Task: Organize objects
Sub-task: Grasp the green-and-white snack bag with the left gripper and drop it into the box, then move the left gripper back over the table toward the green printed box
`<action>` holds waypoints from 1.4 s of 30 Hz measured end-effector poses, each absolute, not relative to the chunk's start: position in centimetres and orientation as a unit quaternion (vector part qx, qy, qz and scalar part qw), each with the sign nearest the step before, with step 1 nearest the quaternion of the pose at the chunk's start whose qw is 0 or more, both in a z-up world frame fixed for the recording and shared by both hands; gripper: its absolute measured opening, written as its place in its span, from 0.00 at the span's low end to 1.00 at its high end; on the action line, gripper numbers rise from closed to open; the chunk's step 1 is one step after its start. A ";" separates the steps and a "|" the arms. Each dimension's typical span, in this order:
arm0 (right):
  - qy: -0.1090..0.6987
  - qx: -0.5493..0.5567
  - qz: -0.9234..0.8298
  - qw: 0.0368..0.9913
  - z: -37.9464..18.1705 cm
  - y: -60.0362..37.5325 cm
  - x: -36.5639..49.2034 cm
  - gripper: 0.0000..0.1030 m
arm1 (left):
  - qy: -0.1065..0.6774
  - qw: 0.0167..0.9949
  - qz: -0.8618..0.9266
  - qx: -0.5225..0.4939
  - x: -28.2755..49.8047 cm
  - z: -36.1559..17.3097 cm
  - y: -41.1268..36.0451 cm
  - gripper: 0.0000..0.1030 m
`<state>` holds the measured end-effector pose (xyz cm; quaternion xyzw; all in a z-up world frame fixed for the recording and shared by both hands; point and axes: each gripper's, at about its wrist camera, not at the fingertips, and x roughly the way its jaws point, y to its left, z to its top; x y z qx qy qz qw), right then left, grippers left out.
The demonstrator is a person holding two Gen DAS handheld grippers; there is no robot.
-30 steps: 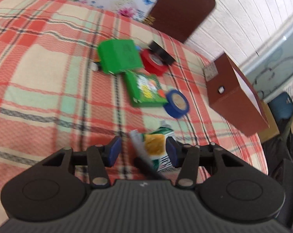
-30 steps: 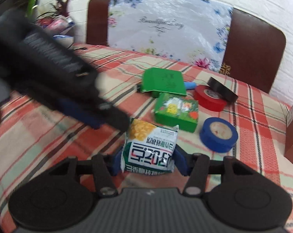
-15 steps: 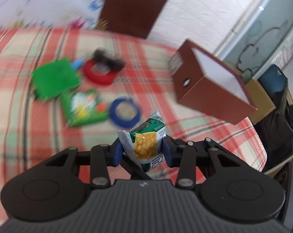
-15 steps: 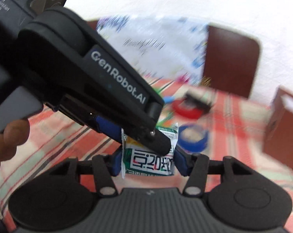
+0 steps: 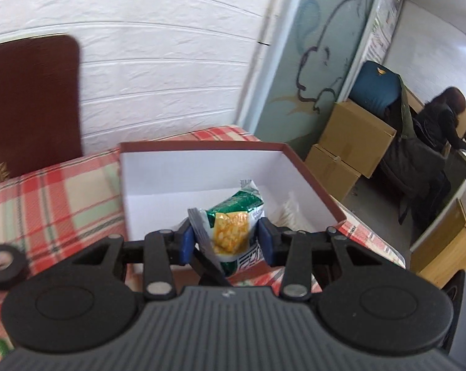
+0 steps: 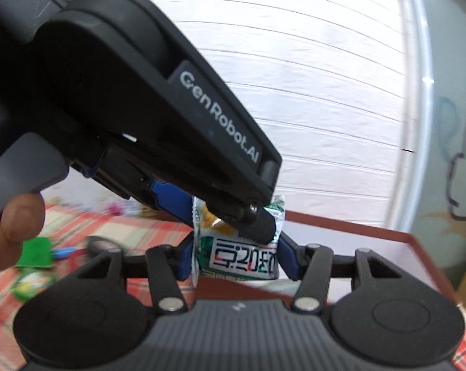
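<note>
A small snack packet (image 5: 233,232) with green, white and yellow print is pinched by both grippers at once. My left gripper (image 5: 223,243) is shut on it and holds it over the open brown box (image 5: 310,173) with a white inside. In the right wrist view my right gripper (image 6: 237,262) is shut on the same packet (image 6: 242,259), just before the box's brown rim (image 6: 387,235). The left gripper's body crosses that view from upper left. A white item (image 5: 290,213) lies inside the box.
A black tape roll (image 5: 4,262) sits on the plaid tablecloth (image 5: 63,204) at left. Green packets (image 6: 36,252) and a blue item lie blurred at left. A brown chair back (image 5: 32,102), cardboard boxes (image 5: 350,142) and a seated person (image 5: 443,123) are beyond the table.
Both grippers carried the packet right, from above the table's middle to over the open brown box. The left gripper closed on it during the move.
</note>
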<state>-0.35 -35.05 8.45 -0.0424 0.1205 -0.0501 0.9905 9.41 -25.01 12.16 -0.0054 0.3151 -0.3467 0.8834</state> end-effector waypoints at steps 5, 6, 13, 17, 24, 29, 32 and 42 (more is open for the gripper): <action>0.146 -0.020 -0.075 0.986 7.2 -39.0 1.6 0.55 | 0.325 0.880 -0.345 0.016 11.4 10.5 -29.2 0.46; 0.152 -0.016 -0.076 0.985 6.8 -39.5 2.1 0.59 | 0.328 0.881 -0.342 0.019 11.7 10.0 -29.5 0.46; 0.150 -0.001 -0.085 0.985 5.7 -39.9 1.6 0.70 | 0.345 0.887 -0.306 0.028 12.3 8.8 -28.4 0.47; 0.140 0.008 -0.082 0.987 5.8 -39.0 -0.2 0.70 | 0.332 0.895 -0.298 0.020 10.7 9.5 -26.6 0.47; 0.124 0.025 -0.079 0.989 5.7 -36.7 -4.7 0.73 | 0.304 0.914 -0.269 0.031 5.9 10.1 -22.9 0.49; 0.165 0.035 -0.058 0.984 4.3 -34.6 -5.7 0.73 | 0.313 0.920 -0.233 0.034 3.5 8.9 -19.8 0.51; 0.202 0.040 -0.043 0.978 3.1 -33.1 -5.4 0.73 | 0.333 0.918 -0.210 0.038 2.7 7.5 -18.1 0.51; 0.274 0.015 -0.001 0.962 1.0 -29.5 -3.9 0.73 | 0.372 0.919 -0.126 0.033 1.0 3.7 -11.4 0.51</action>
